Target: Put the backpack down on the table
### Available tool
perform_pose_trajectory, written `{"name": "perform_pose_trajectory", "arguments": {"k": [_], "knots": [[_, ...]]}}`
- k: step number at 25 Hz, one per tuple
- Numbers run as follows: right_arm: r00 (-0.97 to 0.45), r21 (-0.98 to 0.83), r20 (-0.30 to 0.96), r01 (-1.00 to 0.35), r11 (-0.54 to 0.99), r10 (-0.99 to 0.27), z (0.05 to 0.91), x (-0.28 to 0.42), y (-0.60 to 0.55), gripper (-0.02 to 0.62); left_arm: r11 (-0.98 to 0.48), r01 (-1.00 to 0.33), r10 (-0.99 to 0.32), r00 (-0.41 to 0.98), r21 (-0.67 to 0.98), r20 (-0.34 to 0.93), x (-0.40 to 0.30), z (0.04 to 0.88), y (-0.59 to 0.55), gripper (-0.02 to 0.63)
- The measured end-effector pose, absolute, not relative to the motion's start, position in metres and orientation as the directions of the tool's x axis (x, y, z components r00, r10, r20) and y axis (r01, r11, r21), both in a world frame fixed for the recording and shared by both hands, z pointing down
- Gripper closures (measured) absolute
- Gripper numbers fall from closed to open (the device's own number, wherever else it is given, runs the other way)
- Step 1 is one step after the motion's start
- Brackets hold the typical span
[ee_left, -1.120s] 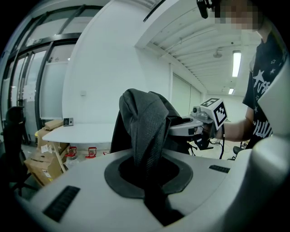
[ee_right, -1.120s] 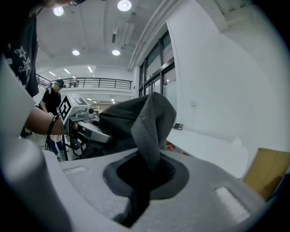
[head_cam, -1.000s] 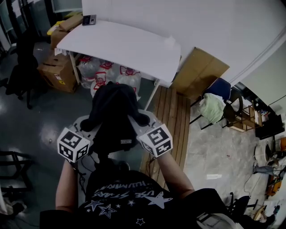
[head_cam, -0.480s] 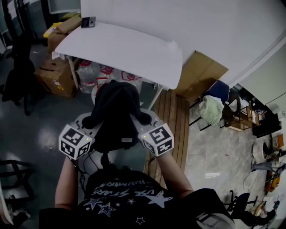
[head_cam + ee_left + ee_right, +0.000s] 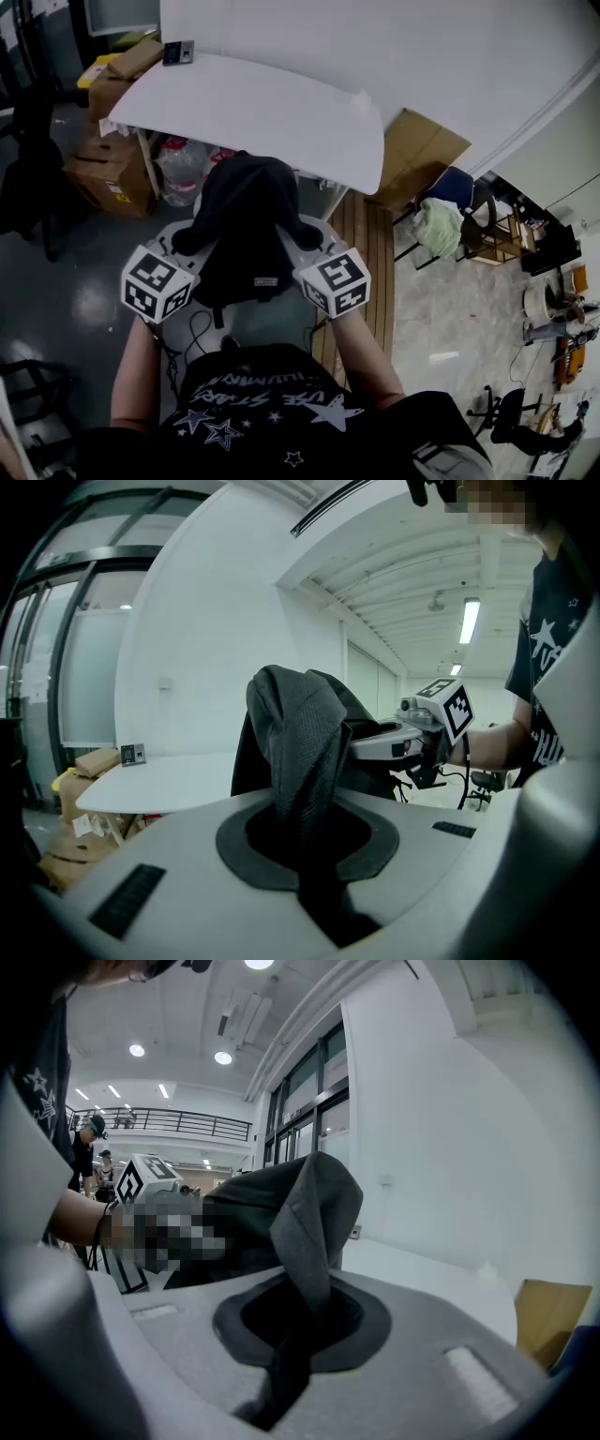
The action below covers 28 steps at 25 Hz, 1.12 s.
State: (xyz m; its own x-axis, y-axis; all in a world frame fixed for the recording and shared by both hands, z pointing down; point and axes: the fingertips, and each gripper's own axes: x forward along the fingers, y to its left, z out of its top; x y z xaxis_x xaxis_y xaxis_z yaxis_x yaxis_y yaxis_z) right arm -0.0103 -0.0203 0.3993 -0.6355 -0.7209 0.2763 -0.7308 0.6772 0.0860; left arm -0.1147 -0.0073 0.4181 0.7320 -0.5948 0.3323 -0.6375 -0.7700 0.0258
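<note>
The black backpack [image 5: 246,223] hangs in the air between both grippers, just short of the near edge of the white table [image 5: 281,122]. My left gripper [image 5: 190,240] is shut on a dark mesh strap [image 5: 302,761] of the backpack. My right gripper [image 5: 302,240] is shut on another grey strap [image 5: 307,1227] on the other side. Both straps rise out of the jaws' slots in the gripper views, with the backpack's bulk behind them. The table top [image 5: 159,778] lies level ahead of the left gripper [image 5: 309,860], and it shows beyond the right gripper [image 5: 292,1333] too.
A small dark device [image 5: 177,52] lies at the table's far left corner. Cardboard boxes [image 5: 101,167] and plastic bottles [image 5: 174,165] stand under and beside the table. A cardboard sheet [image 5: 422,150] leans on the wall, next to a chair with cloth [image 5: 446,223]. Wooden planks [image 5: 361,234] lie at the right.
Both grippers have carried the backpack forward toward the table; its top now overlaps the table's near edge in the head view. The grips have not changed.
</note>
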Motion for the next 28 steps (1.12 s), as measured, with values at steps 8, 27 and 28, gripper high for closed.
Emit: {"name": "perform_pose_trajectory", "arguments": {"k": [8,27,28], "knots": [[-0.582,0.092,0.28,-0.775,0.625,-0.763,0.397,-0.032,-0.04,0.575,-0.811,-0.585,-0.546,0.772,0.028,0.326,-0.137,0.417,-0.035,0.563],[-0.639,0.079,0.311,-0.72,0.689,-0.704,0.416,-0.045,-0.18,0.575,-0.78,-0.622,-0.568,0.747,0.062,0.344,-0.149,0.437,-0.166,0.563],[-0.644,0.076,0.305,-0.718,0.692,-0.701,0.415,-0.046,-0.192,0.575,-0.78,-0.624,-0.571,0.745,0.056,0.345,-0.15,0.434,-0.177,0.563]]}}
